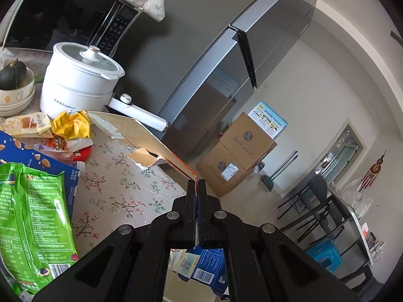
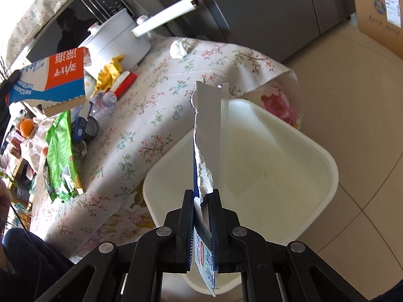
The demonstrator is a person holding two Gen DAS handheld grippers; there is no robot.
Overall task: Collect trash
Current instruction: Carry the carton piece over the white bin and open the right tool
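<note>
My left gripper [image 1: 196, 183] is shut on the corner of a torn carton piece [image 1: 141, 136], brown inside, which slants up to the left over the flowered table [image 1: 121, 196]. In the right wrist view the same piece [image 2: 55, 80] shows blue, orange and white print. My right gripper [image 2: 201, 193] is shut on another torn carton strip [image 2: 209, 130], white with a blue face, held above the white bin [image 2: 314, 176] beside the table. More trash lies on the table: a green bag [image 1: 32, 226], a yellow wrapper [image 1: 71, 125] and a crumpled white tissue [image 2: 181, 46].
A white electric pot [image 1: 80, 80] with a long handle, stacked bowls holding a squash [image 1: 12, 75] and a microwave [image 1: 63, 12] stand at the back. The grey fridge [image 1: 214, 37] rises behind them. Cardboard boxes [image 1: 239, 156] sit on the floor. A person's leg [image 2: 25, 264] is nearby.
</note>
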